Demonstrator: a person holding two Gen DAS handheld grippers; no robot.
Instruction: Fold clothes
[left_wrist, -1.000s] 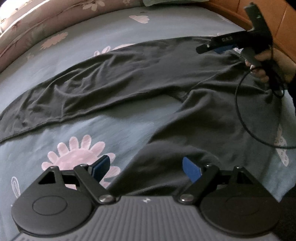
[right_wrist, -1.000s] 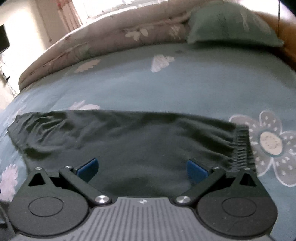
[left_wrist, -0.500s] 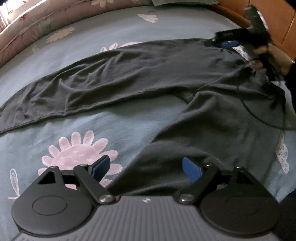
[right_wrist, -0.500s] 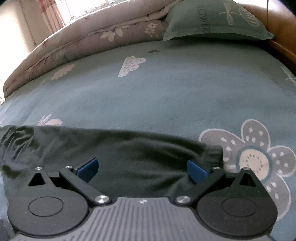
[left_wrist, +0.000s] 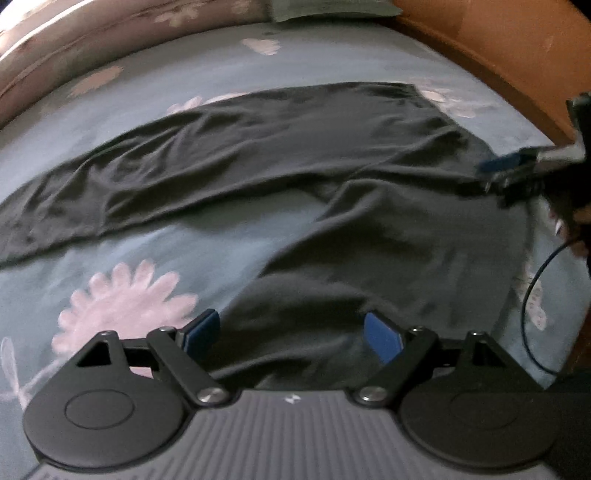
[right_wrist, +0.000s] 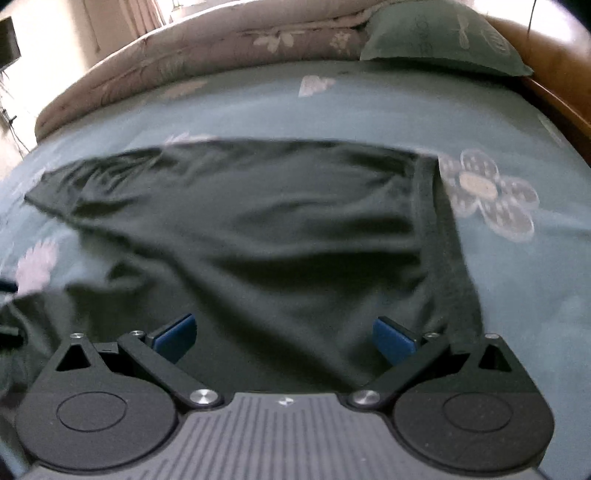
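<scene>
place: home bedroom
bed: blue floral sheet (right_wrist: 388, 110)
bedding: rolled pink quilt (right_wrist: 207, 55), green pillow (right_wrist: 443, 40)
frame: brown wooden bed frame (left_wrist: 498, 48)
light: bright window behind

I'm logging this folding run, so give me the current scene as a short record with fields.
garment: dark trousers, spread flat, legs apart in a V
surface: blue floral bedsheet
waistband: at the right end in the right wrist view
left gripper: jaws open, over the near leg
right gripper: jaws open, over the trousers near the waistband
background: pillow, rolled quilt, wooden bed frame
fold state: no fold made yet
</scene>
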